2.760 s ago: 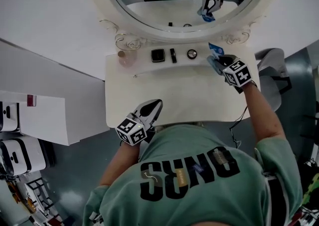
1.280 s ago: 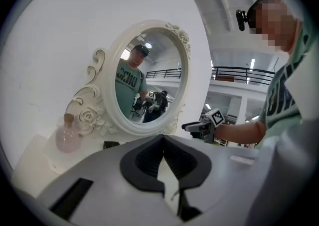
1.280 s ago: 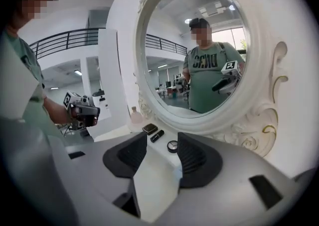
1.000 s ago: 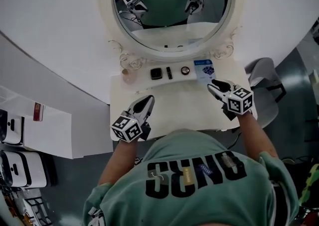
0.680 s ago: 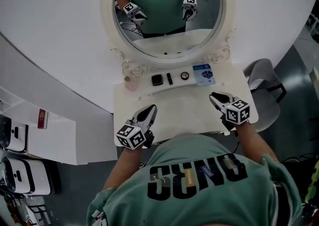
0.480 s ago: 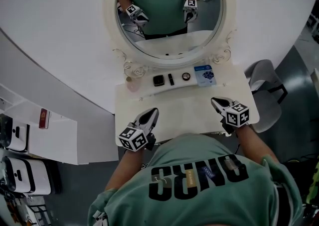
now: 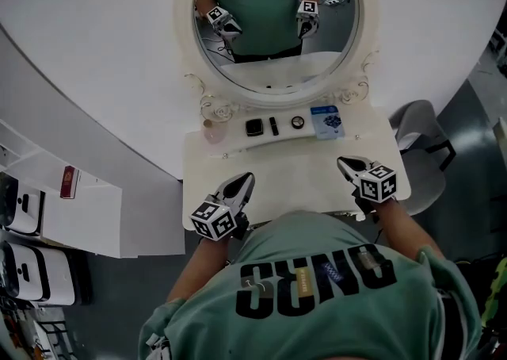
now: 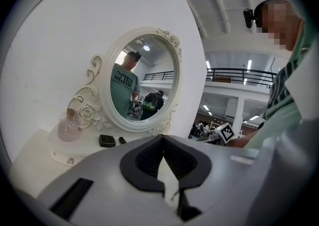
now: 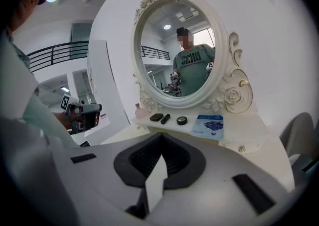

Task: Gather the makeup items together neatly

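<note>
The left tongs [image 7: 244,181] and right tongs [image 7: 343,162] are closed, empty. A careless far reach could topple the pink bottle [image 7: 213,130].

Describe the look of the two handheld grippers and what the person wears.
The left gripper and right gripper match. Each has a pale grey shell tapering to a point, lined with black ribbed pads, and carries a cube of black-and-white square markers. The person wears a green short-sleeved T-shirt with dark lettering.

Pink bottle [image 7: 212,130], blue packet [image 7: 326,122] (darker motif)
</note>
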`<action>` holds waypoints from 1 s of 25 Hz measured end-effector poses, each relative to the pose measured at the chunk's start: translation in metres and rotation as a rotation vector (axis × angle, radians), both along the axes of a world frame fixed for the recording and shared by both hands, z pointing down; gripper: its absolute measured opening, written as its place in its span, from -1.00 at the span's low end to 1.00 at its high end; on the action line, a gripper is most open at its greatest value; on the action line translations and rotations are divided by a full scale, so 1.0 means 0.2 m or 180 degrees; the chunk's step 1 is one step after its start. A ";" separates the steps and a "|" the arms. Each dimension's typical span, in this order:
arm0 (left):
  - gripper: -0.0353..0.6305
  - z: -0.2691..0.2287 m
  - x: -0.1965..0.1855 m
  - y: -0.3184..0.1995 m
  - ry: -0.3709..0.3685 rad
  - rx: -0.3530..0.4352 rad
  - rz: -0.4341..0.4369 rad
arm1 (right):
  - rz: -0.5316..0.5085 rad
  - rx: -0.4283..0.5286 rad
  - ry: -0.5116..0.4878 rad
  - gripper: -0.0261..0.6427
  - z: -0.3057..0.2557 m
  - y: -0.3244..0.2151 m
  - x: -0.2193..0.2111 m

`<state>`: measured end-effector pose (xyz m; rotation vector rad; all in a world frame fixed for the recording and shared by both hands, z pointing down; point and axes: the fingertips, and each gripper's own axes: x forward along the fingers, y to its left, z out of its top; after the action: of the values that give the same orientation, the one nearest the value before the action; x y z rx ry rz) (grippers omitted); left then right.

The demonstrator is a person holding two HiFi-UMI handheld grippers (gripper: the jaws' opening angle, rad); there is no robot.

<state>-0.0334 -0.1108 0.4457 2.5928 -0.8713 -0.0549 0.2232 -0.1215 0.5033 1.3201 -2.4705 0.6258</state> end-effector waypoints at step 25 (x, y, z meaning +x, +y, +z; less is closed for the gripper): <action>-0.87 0.03 0.00 0.03 0.0015 -0.0039 0.0001 | -0.0025 -0.0043 0.0097 -0.94 0.04 0.06 0.02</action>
<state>-0.0339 -0.1041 0.4514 2.5803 -0.8667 -0.0554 0.2270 -0.1105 0.5105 1.3046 -2.4417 0.6151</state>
